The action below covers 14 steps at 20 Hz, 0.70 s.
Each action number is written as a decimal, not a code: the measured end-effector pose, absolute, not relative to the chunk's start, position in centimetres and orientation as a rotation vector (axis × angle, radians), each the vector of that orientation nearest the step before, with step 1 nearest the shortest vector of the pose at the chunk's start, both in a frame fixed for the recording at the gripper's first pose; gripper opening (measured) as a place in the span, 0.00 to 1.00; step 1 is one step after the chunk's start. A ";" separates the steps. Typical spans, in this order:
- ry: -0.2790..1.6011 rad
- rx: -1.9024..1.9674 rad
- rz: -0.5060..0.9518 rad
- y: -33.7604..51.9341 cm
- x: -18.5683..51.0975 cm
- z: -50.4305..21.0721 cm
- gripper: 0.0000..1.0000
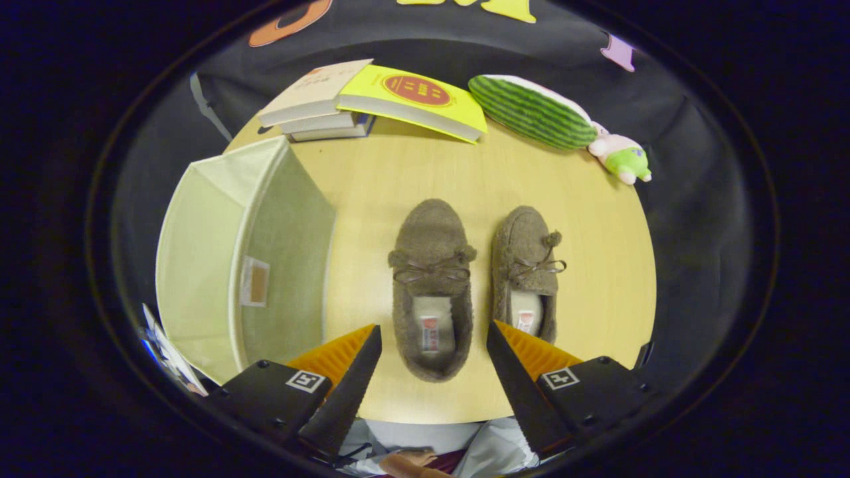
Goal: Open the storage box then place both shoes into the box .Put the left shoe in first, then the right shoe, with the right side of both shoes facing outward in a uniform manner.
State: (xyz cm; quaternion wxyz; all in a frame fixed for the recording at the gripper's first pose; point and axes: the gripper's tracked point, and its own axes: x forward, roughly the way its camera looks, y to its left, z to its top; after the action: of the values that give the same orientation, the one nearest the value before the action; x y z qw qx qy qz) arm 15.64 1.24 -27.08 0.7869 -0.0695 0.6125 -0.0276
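Note:
Two fuzzy brown slippers with small bows lie side by side on the round wooden table [584, 199], toes pointing away from me. The left shoe [431, 265] has its heel lying between my fingers. The right shoe [526, 265] rests just beyond the right finger. A cream fabric storage box [199, 245] stands to the left of the shoes, its top open and its inside bare. My gripper [433, 332] hovers above the table's near edge, open wide and holding nothing.
A stack of books [319, 99] and a yellow book [415, 99] lie at the table's far side. A watermelon-shaped plush [531, 109] and a small green and pink plush toy [624, 159] lie at the far right. A person's clothing shows below the table's near edge.

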 end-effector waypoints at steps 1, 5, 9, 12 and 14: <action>1.340 -0.141 -0.059 1.0 15.6 -27.6 1.00; 1.381 -0.147 -0.104 -0.6 16.4 -29.0 1.00; 1.375 -0.198 -0.096 -1.7 17.7 -30.9 0.68; 1.377 -0.156 -0.106 -1.9 18.4 -32.3 0.35; 1.396 -0.121 -0.111 -2.2 18.4 -33.4 0.24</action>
State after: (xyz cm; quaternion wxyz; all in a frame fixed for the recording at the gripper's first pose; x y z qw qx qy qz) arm 18.40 -2.17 -33.35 0.7630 -0.0555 0.6420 -0.0510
